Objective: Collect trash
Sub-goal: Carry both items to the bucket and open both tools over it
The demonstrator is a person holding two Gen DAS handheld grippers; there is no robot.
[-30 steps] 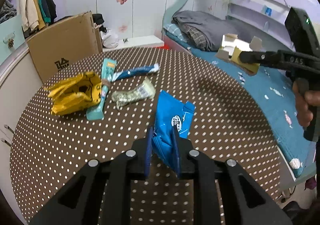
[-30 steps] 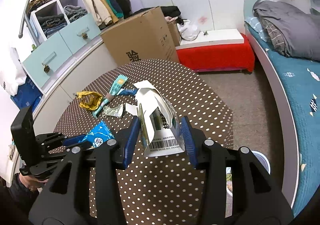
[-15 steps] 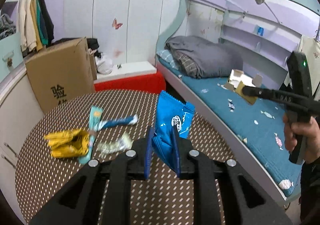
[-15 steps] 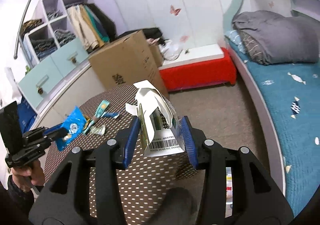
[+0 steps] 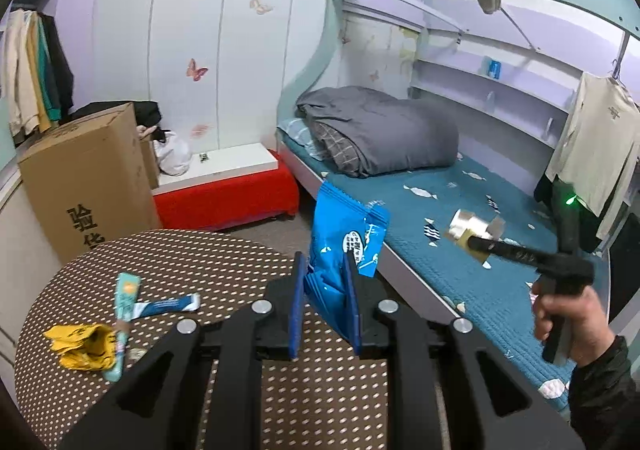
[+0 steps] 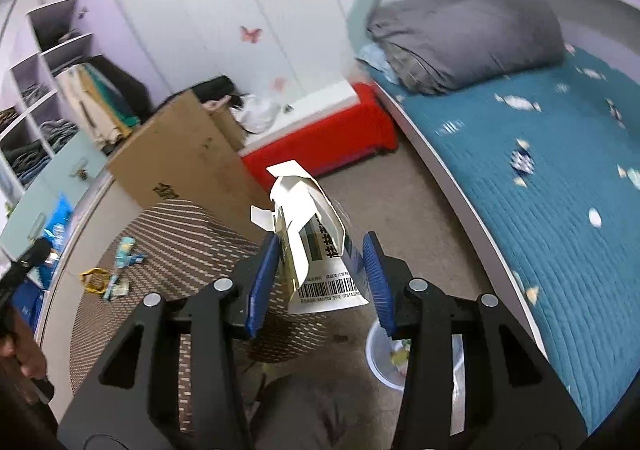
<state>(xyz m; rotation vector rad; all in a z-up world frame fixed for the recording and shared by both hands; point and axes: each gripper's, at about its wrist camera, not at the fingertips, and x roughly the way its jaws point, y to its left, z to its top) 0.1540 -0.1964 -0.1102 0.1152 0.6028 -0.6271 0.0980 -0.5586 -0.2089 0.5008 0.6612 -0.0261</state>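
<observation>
the left tongs (image 5: 326, 308) are pinching a blue snack wrapper (image 5: 344, 246); the right tongs (image 6: 320, 278) are clamping a torn white carton (image 6: 316, 246), a bin (image 6: 384, 354) at five o'clock.

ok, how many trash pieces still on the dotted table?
4 visible: yellow wrapper, teal stick pack lying across it, blue-and-white sachet beside that, crumpled silvery wrapper mostly hidden by the gripper frame. More may be hidden under the frame.

place: home bedroom | signs: bunk bed (image 5: 460, 210), folded duvet (image 5: 380, 130), hanging clothes (image 5: 32, 66)
</observation>
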